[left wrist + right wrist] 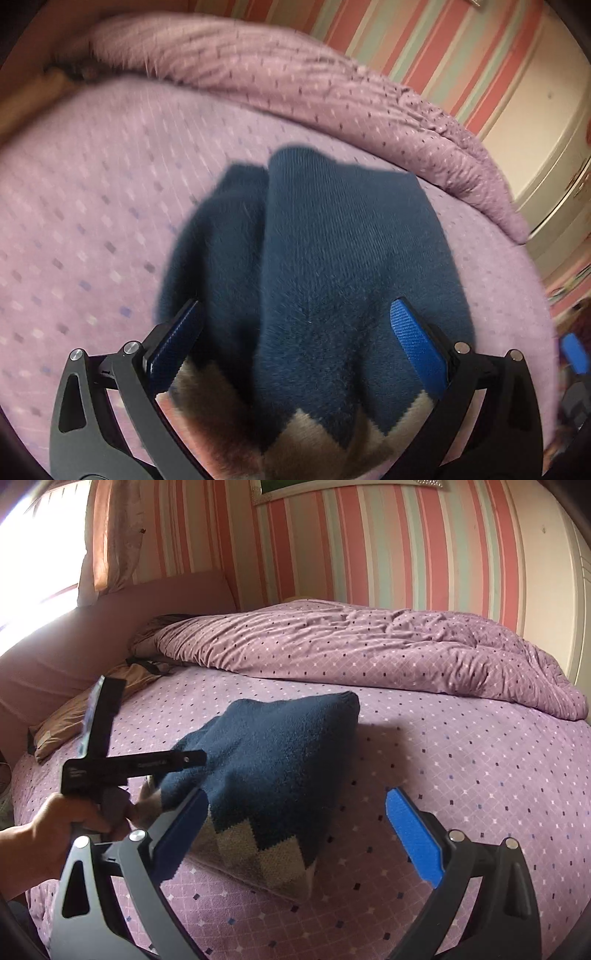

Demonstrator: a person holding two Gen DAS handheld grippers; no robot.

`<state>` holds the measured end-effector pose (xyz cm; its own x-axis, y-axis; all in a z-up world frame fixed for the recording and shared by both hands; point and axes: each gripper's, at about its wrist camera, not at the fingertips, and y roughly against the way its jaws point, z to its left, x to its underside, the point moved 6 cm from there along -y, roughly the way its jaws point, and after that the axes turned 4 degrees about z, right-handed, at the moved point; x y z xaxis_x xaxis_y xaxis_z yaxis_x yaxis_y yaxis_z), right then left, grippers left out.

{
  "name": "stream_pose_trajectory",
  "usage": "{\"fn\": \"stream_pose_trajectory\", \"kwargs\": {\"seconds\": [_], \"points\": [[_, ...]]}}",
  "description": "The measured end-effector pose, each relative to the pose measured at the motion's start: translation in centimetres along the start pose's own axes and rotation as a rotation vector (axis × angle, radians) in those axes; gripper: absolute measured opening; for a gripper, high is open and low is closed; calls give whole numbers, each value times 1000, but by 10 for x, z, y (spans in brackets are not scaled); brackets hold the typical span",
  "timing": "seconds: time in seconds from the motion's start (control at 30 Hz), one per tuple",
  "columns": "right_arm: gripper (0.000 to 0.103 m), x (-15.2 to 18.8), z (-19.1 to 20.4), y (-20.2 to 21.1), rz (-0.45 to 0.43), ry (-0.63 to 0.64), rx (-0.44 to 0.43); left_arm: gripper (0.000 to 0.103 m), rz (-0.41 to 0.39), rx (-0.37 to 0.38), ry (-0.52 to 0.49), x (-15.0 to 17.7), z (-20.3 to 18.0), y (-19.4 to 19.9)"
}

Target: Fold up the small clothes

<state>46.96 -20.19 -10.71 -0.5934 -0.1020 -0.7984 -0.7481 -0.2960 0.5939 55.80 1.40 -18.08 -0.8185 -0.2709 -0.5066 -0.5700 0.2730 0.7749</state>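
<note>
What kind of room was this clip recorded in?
Most likely a bedroom. A bed with a purple dotted sheet fills the view, a rumpled matching duvet lies along its far side, and a striped pink wall with a curtained window stands behind.

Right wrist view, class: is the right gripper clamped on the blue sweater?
No. The right gripper is wide open, and the blue sweater lies on the bed near only one pad.

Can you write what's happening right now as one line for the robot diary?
sweater: bunched on bed | left claw: open around it | right claw: open, beside it
</note>
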Motion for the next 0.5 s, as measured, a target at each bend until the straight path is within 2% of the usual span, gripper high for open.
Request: {"fn": "stream_pose_trajectory", "kwargs": {"seconds": [0.1,0.2,0.3,0.37,0.43,0.5], "points": [[98,2,-3,-4,9,-1,-2,99,48,77,23,7,-2,-10],[98,4,-8,-9,22,-11,-9,99,94,115,-45,12,-21,-18],[98,3,-11,-12,22,-27,-8,95,100,87,-65,13,-29,-21],[98,2,-12,-11,19,-42,-19,83,95,98,-5,8,-20,-19],[98,1,-13,-10,15,-40,-16,79,99,153,50,5,-10,-15],[98,1,-13,-10,15,-29,-11,68,119,161,41,3,-7,-17]]}}
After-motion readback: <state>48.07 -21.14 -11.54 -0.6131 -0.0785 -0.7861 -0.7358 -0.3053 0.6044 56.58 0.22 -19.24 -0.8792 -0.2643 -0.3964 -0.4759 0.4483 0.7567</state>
